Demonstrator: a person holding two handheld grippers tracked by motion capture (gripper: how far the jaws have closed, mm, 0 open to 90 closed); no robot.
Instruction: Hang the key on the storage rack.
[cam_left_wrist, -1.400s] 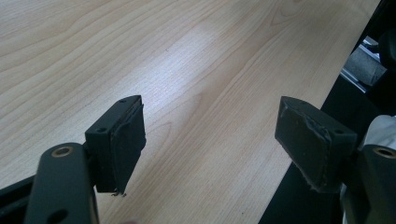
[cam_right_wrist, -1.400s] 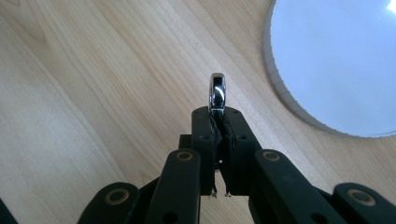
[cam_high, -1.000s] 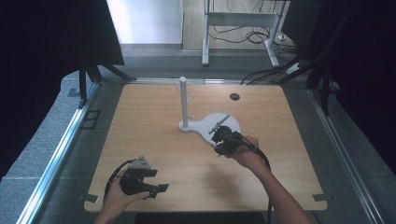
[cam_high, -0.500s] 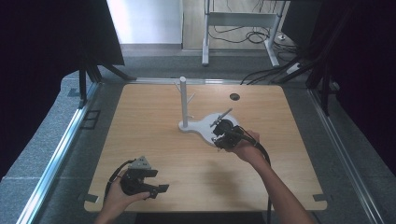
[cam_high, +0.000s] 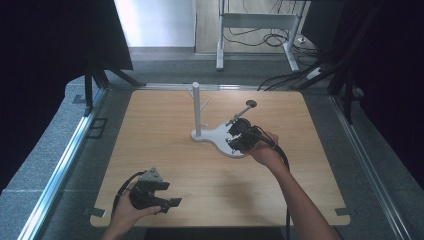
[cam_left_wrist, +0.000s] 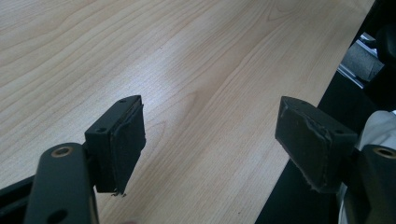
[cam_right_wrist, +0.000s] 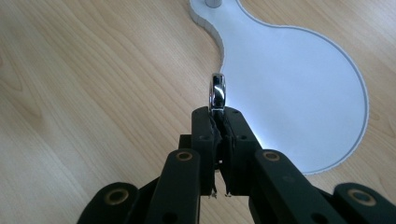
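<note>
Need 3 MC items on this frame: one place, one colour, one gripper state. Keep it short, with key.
1. Where is the white stand?
A. mid-table
B. near left corner
C. on the floor
2. What colour is the ring in the right gripper?
A. red
B. shiny silver
C. green
3. How do the left gripper's jaws stand?
A. shut on a ring
B. shut, empty
C. open, empty

Key: 1 A, the high view shows its base mid-table; 2 B, chrome glint between the shut pads; 3 C, bare wood shows between wide-apart pads.
</note>
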